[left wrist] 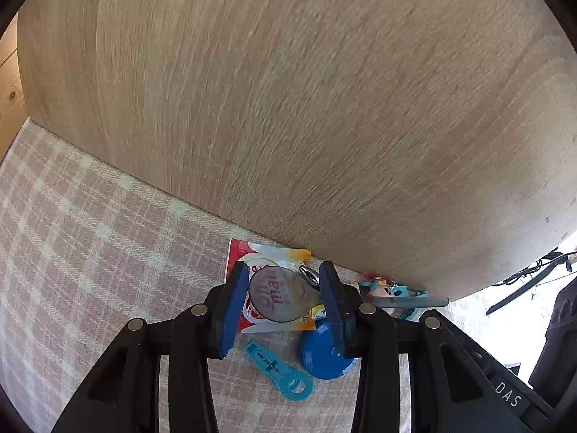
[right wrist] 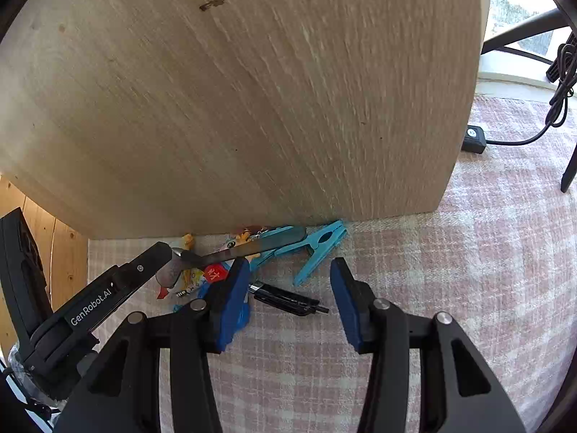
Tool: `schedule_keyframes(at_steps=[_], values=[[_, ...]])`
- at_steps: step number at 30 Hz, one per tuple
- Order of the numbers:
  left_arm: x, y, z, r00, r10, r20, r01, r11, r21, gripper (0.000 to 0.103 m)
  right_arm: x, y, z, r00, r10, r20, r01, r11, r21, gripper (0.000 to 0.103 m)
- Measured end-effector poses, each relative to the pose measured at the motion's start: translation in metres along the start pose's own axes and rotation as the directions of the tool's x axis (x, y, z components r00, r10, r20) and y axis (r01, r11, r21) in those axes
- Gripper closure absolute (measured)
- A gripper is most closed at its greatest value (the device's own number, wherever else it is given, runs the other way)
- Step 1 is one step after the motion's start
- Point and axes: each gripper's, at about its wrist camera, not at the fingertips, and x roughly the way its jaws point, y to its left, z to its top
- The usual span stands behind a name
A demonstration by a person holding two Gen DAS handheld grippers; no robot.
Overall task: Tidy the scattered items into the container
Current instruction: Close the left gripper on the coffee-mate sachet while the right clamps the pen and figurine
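Scattered items lie on a pink plaid rug [left wrist: 90, 252] against a wooden panel [left wrist: 288, 108]. My left gripper [left wrist: 284, 269] has its blue pads against both edges of a metal spoon's bowl [left wrist: 281, 297]; the handle [right wrist: 252, 247] sticks out to the right. Under the spoon lies a red and white sachet [left wrist: 263, 252]. A blue round lid [left wrist: 324, 359] and a light blue plastic tool [left wrist: 277, 368] lie nearer me. My right gripper [right wrist: 288, 265] stands open over a black pen-like item [right wrist: 288, 299], beside a teal clothespin [right wrist: 317, 249]. No container is in view.
The wooden panel rises right behind the items in both views. A black box with a cable [right wrist: 474, 139] lies on the rug past the panel's right edge, near a dark chair leg [right wrist: 569, 173]. A wooden floor [right wrist: 68, 252] shows at the left.
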Motion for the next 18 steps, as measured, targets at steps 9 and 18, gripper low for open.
schedule_keyframes(at_steps=[9,18], values=[[0.017,-0.001,-0.003,0.999,-0.045,0.005,0.045,0.998,-0.04,0.065,0.016,0.017,0.001,0.998,-0.043,0.042,0.042,0.999,0.015,0.057],[0.03,-0.009,0.0,1.0,-0.026,0.011,0.026,0.999,-0.02,0.066,0.035,0.038,0.01,0.996,-0.072,0.053,0.069,0.996,0.049,0.057]])
